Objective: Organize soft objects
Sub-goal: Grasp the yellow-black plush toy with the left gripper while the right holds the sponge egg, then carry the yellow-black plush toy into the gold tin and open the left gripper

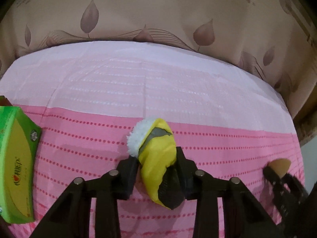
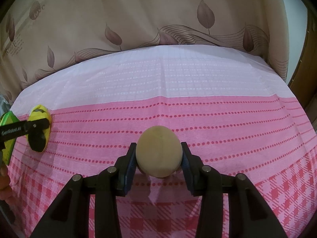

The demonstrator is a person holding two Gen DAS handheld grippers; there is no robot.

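Note:
My left gripper [image 1: 157, 161] is shut on a small yellow bootie [image 1: 157, 154] with a white fleece cuff, grey band and black sole, held just above the pink tablecloth [image 1: 89, 142]. My right gripper [image 2: 159, 156] is shut on a beige egg-shaped soft object [image 2: 159, 153], held over the cloth. In the right wrist view the left gripper with the bootie [image 2: 38, 128] shows at the far left. In the left wrist view the beige egg-shaped object [image 1: 281, 166] and the right gripper show at the far right.
A green and yellow tissue box [image 1: 16, 164] stands at the left edge of the table, close to the left gripper. A beige curtain [image 1: 158, 10] with leaf prints hangs behind the table. The cloth turns pale toward the far edge [image 2: 158, 75].

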